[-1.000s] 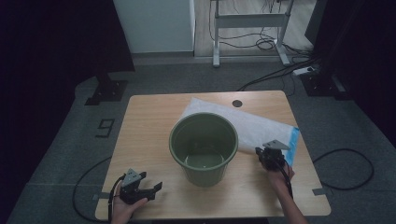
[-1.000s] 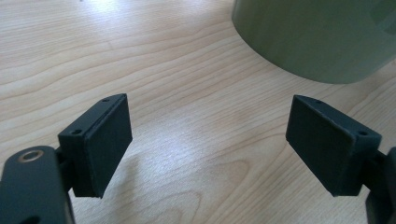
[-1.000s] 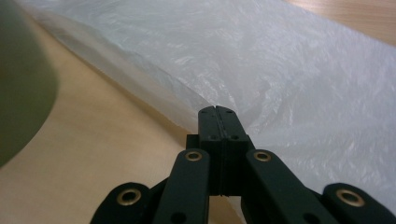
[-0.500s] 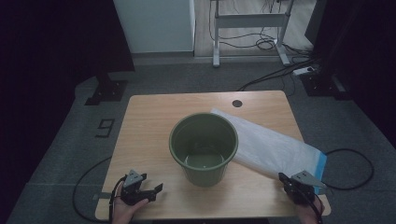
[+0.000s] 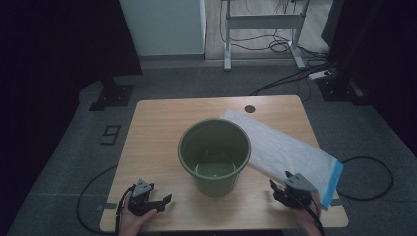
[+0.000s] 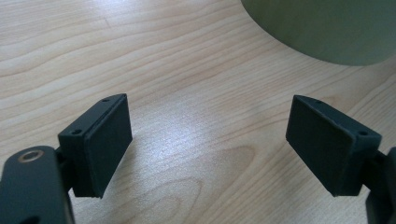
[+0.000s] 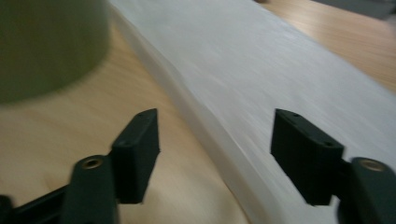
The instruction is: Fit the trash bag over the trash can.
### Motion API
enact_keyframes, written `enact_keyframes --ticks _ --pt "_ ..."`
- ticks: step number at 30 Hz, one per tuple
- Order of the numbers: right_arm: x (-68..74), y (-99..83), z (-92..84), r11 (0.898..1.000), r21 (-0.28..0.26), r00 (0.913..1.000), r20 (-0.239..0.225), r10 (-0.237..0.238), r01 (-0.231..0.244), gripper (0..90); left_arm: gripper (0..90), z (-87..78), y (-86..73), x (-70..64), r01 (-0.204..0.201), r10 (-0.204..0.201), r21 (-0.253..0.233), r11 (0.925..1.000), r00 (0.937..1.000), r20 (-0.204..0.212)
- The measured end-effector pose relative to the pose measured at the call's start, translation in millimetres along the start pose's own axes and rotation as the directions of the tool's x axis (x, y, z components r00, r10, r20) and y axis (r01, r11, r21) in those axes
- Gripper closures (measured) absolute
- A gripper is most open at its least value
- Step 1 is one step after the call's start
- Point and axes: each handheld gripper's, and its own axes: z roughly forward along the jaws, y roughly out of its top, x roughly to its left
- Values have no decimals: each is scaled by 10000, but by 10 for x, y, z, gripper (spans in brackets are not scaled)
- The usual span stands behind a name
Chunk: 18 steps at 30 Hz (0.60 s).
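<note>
The white bag lay flat right of frame centre, blue edge overhanging the table. We judged it light, limp and slippery; best pinched at that edge. The right gripper, jaws just opened, held nothing; the left gripper gaped empty beside the green bucket.

A white bag with a blue end lies flat, its edge seemingly between the right tool's spread jaws.
</note>
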Motion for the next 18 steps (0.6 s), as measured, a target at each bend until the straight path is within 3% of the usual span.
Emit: enact_keyframes --ticks 1,2,3,5,7,8,12,16,18 --pt "34 69 112 9999 12 9996 -228 152 -152 280 141 2 -1 0 -17 17 19 10000 10000 -5" --pt "80 195 348 9986 134 9962 -699 510 -502 262 141 3 -2 3 -26 26 28 10000 10000 -17" --pt "80 195 348 9986 134 9962 -699 510 -502 262 141 2 -3 8 -24 25 44 10000 10000 -27" --pt "119 307 580 9976 311 9931 -987 639 -611 261 141 6 -4 27 15 -15 52 10000 10000 -27" --pt "160 379 789 9980 580 9962 -818 306 -259 264 142 17 -5 46 174 -174 144 9997 9998 -14" --pt "171 402 955 9956 885 9969 -699 370 -308 263 142 17 -3 55 185 -186 120 9998 9998 21" --pt "169 434 1059 9929 1057 9954 -731 622 -543 273 142 15 -3 68 176 -177 149 9997 9998 44" --pt "205 442 1097 9874 1551 9951 -870 466 -326 314 141 11 -2 86 306 -305 151 9994 9995 -81" --pt "200 440 1100 9860 1633 9948 -885 494 -344 339 139 -4 9 98 677 -676 98 9977 9976 -116"
